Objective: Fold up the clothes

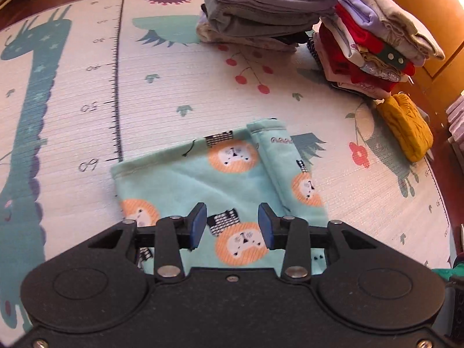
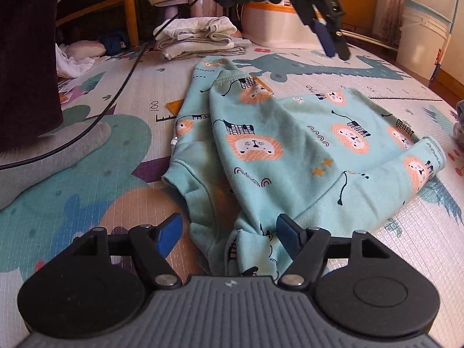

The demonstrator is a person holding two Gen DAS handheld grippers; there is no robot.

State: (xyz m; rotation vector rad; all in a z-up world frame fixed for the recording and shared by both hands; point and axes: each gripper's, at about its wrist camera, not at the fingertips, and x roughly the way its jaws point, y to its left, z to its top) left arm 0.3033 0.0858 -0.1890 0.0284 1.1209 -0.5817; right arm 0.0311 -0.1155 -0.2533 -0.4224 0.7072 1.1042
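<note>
Item: mint-green lion-print top (image 2: 290, 145), soft knit jersey, orange lion heads and small black motifs, ribbed cuffs. Location: flat on the floor on a printed foam play mat (image 1: 87, 92), finely ribbed surface, animal and ruler pattern.

Condition: partly folded. In the right wrist view the body lies spread, one sleeve (image 2: 417, 165) is turned across its edge, and a second panel is laid diagonally over the middle; the near hem is bunched and creased. Left to do, by this reading: flatten the bunched end, bring in the remaining sleeve, fold the body down to a compact rectangle and add it to the stacks.

Done stock: grey folded stack (image 1: 266, 5) and mixed stack of red, lilac and cream pieces (image 1: 374, 43), both tidy, well apart from the top; a mustard cable-knit piece (image 1: 406, 127) lies beside the mixed stack.

Left gripper (image 1: 233, 226): blue pads spread partway, nothing between them, above the top's folded edge.

Right gripper (image 2: 229, 232): pads spread wide, straddling the bunched hem; whether either pad touches the cloth is probably not decidable from this angle.
</note>
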